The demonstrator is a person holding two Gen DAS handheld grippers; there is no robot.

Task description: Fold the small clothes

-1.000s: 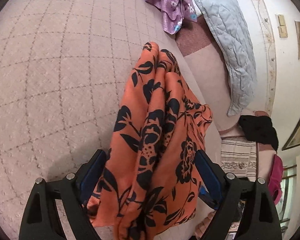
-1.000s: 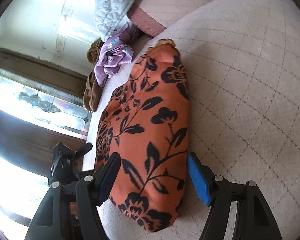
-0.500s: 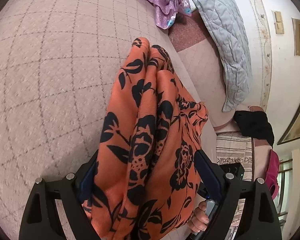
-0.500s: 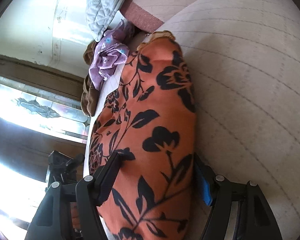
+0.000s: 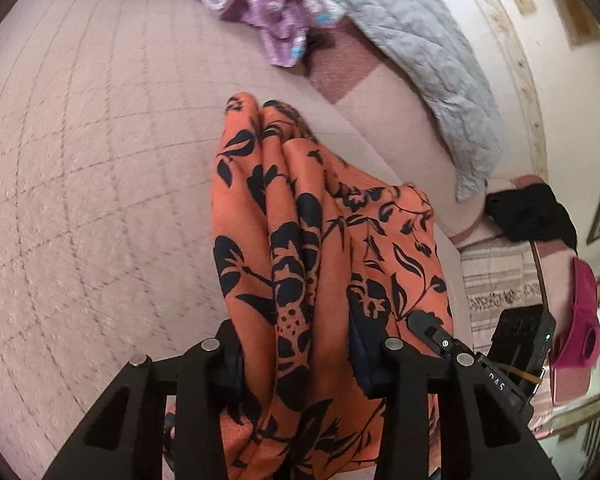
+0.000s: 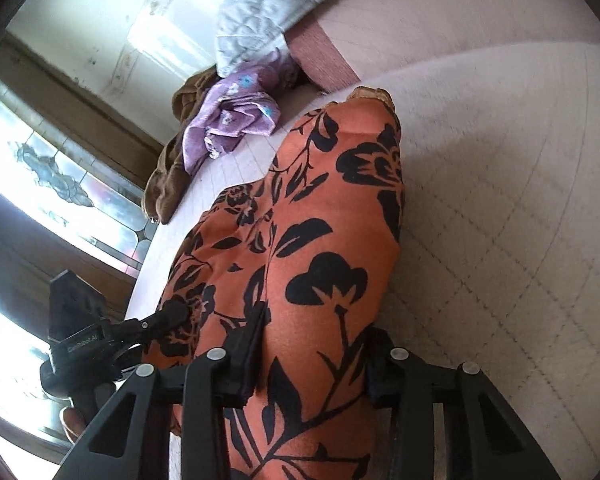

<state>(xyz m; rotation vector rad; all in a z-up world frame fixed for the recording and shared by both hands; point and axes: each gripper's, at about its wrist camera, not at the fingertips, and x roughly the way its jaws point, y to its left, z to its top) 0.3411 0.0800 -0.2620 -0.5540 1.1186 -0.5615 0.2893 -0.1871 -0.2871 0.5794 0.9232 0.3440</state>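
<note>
- Garment: one orange cloth [image 5: 324, 264] with black flowers, bunched in folds on the pink quilted bed [image 5: 92, 168].
- Left gripper [image 5: 296, 356]: jaws clamped on the cloth's near end.
- Right gripper [image 6: 312, 356]: jaws clamped on the same cloth (each tool shows in the other's view).
- Beyond: one purple garment [image 5: 276, 20], one grey quilted pillow [image 5: 428, 60], one brown garment [image 6: 172, 168].

A bed covered by a pale pink quilted bedspread [image 5: 80, 184] carries an orange garment with black floral print [image 5: 300, 240], a crumpled purple floral cloth [image 5: 276, 20], a grey quilted pillow [image 5: 428, 64] and a brown cloth [image 6: 172, 168] at its edge.
</note>
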